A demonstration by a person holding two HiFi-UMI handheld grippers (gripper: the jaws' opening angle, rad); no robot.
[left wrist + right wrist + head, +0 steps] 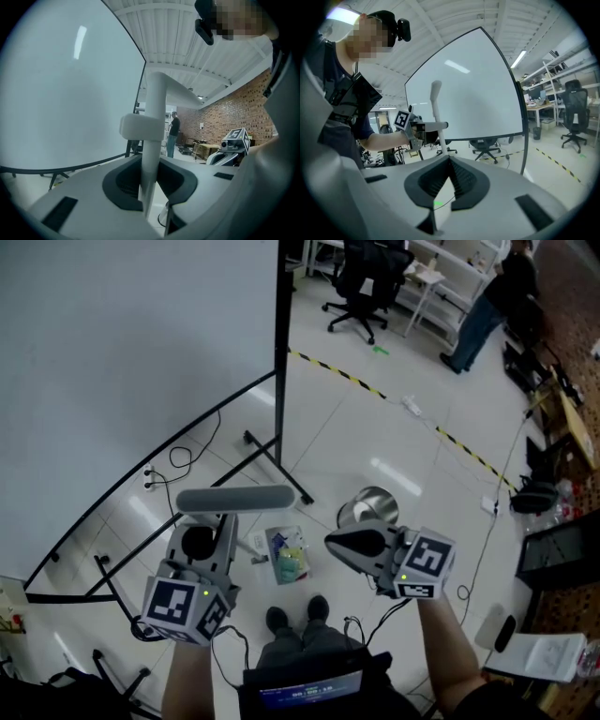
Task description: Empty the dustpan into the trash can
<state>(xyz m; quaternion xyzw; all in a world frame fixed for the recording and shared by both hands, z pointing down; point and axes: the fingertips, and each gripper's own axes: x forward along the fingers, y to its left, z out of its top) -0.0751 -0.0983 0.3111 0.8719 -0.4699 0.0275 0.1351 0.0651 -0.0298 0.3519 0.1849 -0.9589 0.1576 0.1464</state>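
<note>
Seen from above in the head view, a dustpan (286,557) holding colourful scraps hangs low over the floor just ahead of my feet. Its long white handle (154,117) rises upright between the jaws of my left gripper (208,538), which is shut on it; the bent top (234,500) of the handle shows as a grey bar. A shiny metal trash can (373,505) stands on the floor to the right of the dustpan. My right gripper (342,542) hovers near the can, shut with nothing in it. The right gripper view shows the left gripper (412,129) holding the handle (436,105).
A large whiteboard (122,362) on a black wheeled frame (279,381) stands to the left. Cables (178,460) lie on the tiled floor. Yellow-black tape (412,409) crosses the floor beyond. An office chair (366,282) and a person (483,306) are far off.
</note>
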